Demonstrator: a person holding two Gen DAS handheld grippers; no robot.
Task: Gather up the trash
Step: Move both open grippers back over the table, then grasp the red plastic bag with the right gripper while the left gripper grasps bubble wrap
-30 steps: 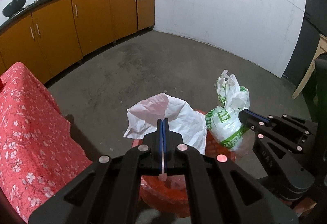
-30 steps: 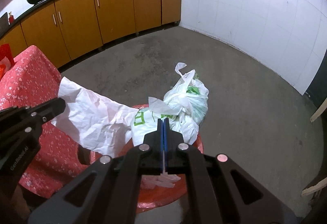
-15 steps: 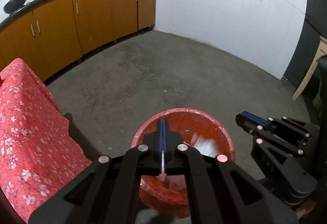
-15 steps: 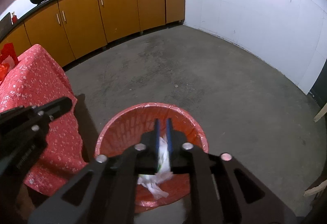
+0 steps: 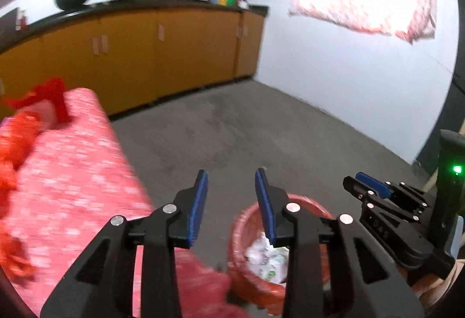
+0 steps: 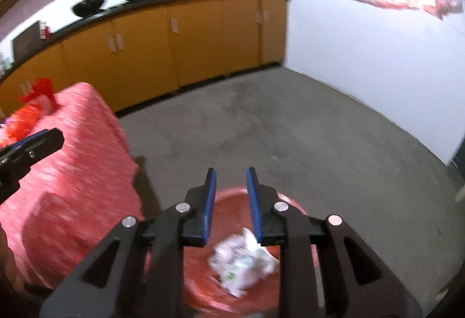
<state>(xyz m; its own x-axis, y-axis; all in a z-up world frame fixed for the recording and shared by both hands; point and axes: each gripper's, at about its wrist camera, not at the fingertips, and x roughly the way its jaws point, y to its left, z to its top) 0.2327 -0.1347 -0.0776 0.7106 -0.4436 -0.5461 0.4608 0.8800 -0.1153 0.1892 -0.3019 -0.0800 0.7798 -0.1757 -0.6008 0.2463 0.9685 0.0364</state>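
Release step: left gripper (image 5: 231,201) and right gripper (image 6: 231,199) jaws, just opening, stand apart and empty; crumpled bags (image 6: 242,262) lie in the red bin (image 6: 232,196) at 6 o'clock. Next: seek remaining trash.

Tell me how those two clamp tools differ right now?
The left tool has its blue pads spread wider than the right tool. The left one sits beside the red bin, near the flowered cloth; the right one is over the bin. Both have just been opening, and both are empty, the white bags dropped inside.
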